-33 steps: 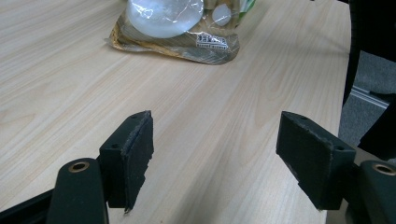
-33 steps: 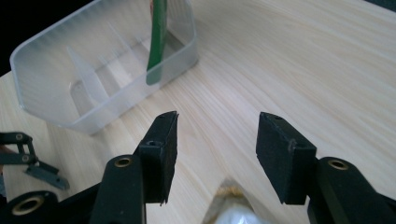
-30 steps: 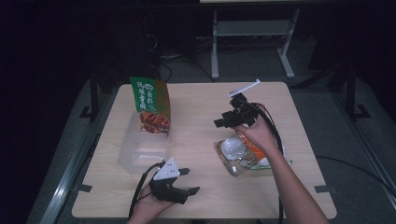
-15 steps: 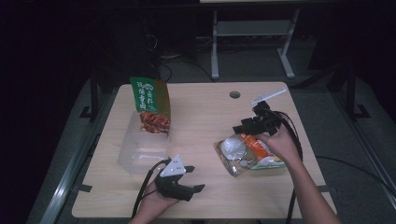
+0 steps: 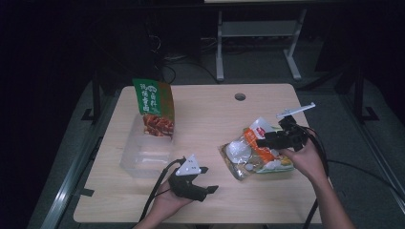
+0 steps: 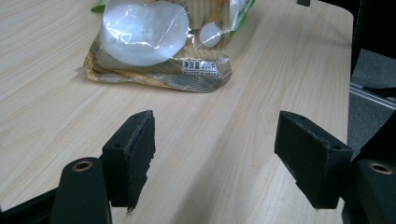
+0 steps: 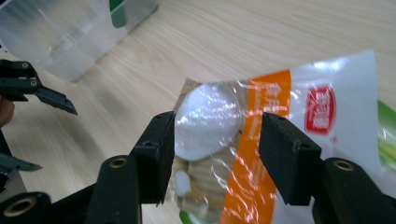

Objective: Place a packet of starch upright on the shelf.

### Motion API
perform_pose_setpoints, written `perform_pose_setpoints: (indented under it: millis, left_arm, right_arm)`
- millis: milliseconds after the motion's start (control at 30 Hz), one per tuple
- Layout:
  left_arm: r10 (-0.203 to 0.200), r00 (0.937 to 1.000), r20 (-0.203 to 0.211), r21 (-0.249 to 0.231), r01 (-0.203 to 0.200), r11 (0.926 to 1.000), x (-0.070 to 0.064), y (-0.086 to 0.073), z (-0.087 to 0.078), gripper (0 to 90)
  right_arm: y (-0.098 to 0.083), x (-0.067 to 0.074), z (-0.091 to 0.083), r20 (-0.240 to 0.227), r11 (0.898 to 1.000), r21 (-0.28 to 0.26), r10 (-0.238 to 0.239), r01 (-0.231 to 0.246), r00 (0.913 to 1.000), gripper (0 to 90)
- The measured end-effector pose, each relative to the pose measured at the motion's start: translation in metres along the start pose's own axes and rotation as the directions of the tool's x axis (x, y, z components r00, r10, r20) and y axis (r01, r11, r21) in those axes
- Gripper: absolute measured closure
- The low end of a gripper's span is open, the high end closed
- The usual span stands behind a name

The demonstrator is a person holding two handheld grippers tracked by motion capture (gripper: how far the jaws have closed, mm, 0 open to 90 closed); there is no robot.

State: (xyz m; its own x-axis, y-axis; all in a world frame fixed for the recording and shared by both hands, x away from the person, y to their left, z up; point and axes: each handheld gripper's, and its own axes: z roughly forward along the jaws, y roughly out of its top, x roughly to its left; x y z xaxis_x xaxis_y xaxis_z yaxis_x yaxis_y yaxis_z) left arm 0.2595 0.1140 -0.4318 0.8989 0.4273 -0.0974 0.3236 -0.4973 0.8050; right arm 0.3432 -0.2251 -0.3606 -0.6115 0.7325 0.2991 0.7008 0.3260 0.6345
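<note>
A clear food bag with an orange band (image 5: pixel 253 153) lies flat on the right half of the wooden table (image 5: pixel 215 119); white round pieces show through it. My right gripper (image 5: pixel 261 141) hovers at the bag's far right side, jaws pointing left. In the right gripper view the right gripper (image 7: pixel 217 140) is open, with the food bag (image 7: pixel 219 121) below the gap and the pads off it. My left gripper (image 5: pixel 210 179) is near the front edge, left of the bag. The left gripper (image 6: pixel 215 135) is open over bare wood, facing the food bag (image 6: pixel 154 51).
A green sauce pouch (image 5: pixel 154 107) stands upright in a clear plastic tub (image 5: pixel 143 157) on the left half of the table. A round cable hole (image 5: pixel 240 97) sits near the far edge. The right gripper view shows the tub (image 7: pixel 60 32) and the left gripper (image 7: pixel 28 88).
My right gripper has moved right and toward the near edge, ending beside the bag's right side. My left gripper has shifted a little to the right. The bag and pouch lie as before.
</note>
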Motion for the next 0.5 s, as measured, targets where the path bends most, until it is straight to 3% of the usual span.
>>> perform_pose_setpoints:
  millis: [500]
  left_arm:
    - [0.009, 1.0000, 0.000, 0.007, -0.009, 0.9999, 0.000, -0.003, -0.002, 28.6]
  right_arm:
    - [-0.044, -0.010, -0.009, 0.002, 0.998, 0.013, 0.067, -0.068, 0.9977, 45.6]
